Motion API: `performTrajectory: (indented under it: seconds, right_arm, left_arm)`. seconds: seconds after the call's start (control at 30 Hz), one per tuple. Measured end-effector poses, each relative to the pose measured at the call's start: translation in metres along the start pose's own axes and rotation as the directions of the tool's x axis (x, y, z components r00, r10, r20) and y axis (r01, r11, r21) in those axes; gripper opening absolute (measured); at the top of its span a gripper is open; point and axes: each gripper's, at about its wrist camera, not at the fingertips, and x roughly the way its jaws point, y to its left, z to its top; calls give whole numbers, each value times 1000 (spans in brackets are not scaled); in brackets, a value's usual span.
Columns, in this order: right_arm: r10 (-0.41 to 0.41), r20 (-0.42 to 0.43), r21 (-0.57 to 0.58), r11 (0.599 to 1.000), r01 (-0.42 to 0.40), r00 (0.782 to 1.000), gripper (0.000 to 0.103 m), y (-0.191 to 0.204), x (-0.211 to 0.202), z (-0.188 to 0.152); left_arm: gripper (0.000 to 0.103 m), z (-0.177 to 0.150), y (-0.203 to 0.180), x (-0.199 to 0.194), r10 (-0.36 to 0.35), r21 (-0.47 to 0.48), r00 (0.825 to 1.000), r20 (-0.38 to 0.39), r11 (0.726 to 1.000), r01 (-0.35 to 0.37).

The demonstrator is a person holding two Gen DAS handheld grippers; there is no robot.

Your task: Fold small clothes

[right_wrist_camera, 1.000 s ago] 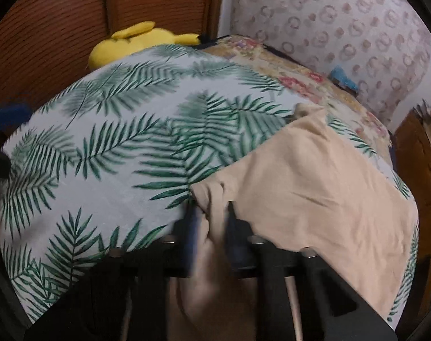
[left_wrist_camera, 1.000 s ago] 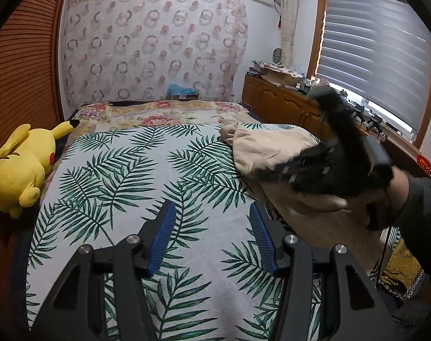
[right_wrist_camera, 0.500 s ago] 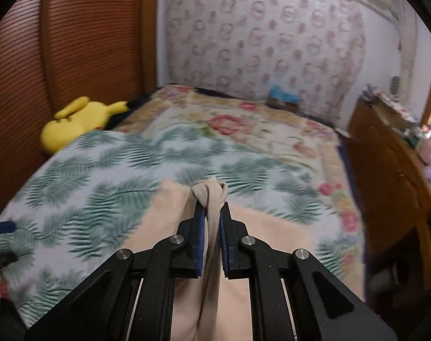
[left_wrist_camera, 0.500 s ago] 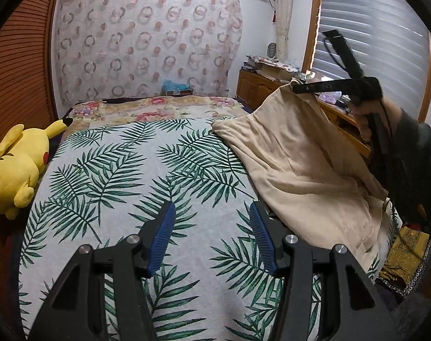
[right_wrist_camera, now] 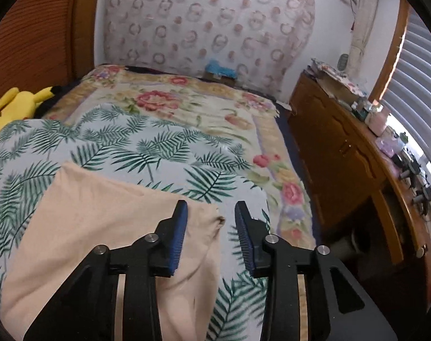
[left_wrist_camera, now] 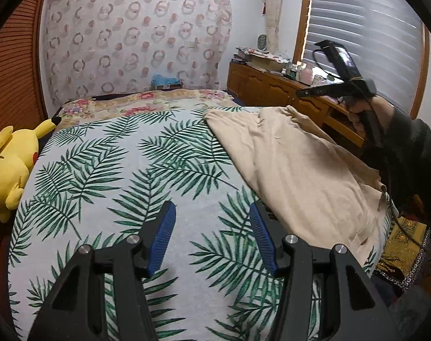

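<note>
A beige garment [left_wrist_camera: 295,170] lies spread along the right side of the palm-leaf bedcover [left_wrist_camera: 130,176]. In the left wrist view my left gripper [left_wrist_camera: 212,233] hovers open over the bare cover, just left of the garment's near edge, with nothing between its blue pads. A hand [left_wrist_camera: 366,113] holds my right gripper [left_wrist_camera: 300,93] above the garment's far corner. In the right wrist view the right gripper [right_wrist_camera: 211,233] has its jaws opening. The garment [right_wrist_camera: 101,221] lies beneath them, its crumpled corner [right_wrist_camera: 215,221] showing in the gap, and the pads do not press on it.
A yellow plush toy [left_wrist_camera: 8,164] lies at the bed's left edge against the wooden wall. A floral blanket [right_wrist_camera: 187,105] covers the far end of the bed. A cluttered wooden dresser [right_wrist_camera: 343,153] runs along the right, under a window with blinds. Patterned dark cloth [left_wrist_camera: 400,250] hangs past the bed's right edge.
The right gripper carried the garment's corner up and over to the right, then opened and dropped it; the garment has settled flat on the bed. The left gripper has hardly moved.
</note>
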Motion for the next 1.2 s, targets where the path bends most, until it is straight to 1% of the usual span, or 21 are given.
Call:
performTrajectory:
  seconds: [0.03, 0.13, 0.23, 0.4, 0.47, 0.6, 0.8, 0.93, 1.07, 1.2]
  right_arm:
    - [11, 7, -5, 1000, -11, 1000, 45, -1, -9, -5]
    - [50, 21, -40, 998, -49, 999, 45, 6, -33, -21]
    - [91, 35, -63, 994, -89, 995, 45, 14, -58, -45]
    - [164, 47, -48, 986, -162, 985, 45, 27, -88, -93]
    - [175, 43, -36, 984, -174, 984, 45, 31, -95, -110]
    - [180, 25, -20, 984, -180, 983, 45, 36, -105, -139]
    - [181, 9, 20, 983, -181, 983, 46, 32, -116, -170]
    - [182, 1, 51, 982, -181, 983, 47, 28, -123, -185]
    - [163, -15, 62, 985, -162, 986, 47, 26, -124, -196]
    - [177, -25, 64, 982, -175, 984, 46, 26, -122, -207]
  left_arm:
    - [53, 0, -3, 1, -6, 3, 1000, -2, 1000, 6]
    - [53, 1, -10, 3, -12, 16, 1000, -6, 1000, 12]
    - [53, 2, -15, 4, -19, 26, 1000, -7, 999, 19]
    - [53, 2, -25, 9, -27, 44, 999, -19, 999, 28]
    - [53, 2, -30, 10, -33, 54, 999, -25, 998, 35]
    - [53, 0, -41, 14, -51, 67, 998, -36, 996, 53]
    - [53, -3, -61, 22, -75, 103, 995, -65, 991, 82]
    - [53, -6, -70, 25, -89, 118, 993, -80, 988, 98]
    - [53, -7, -77, 26, -99, 127, 991, -93, 986, 110]
    - [53, -10, -81, 30, -105, 133, 989, -107, 984, 119]
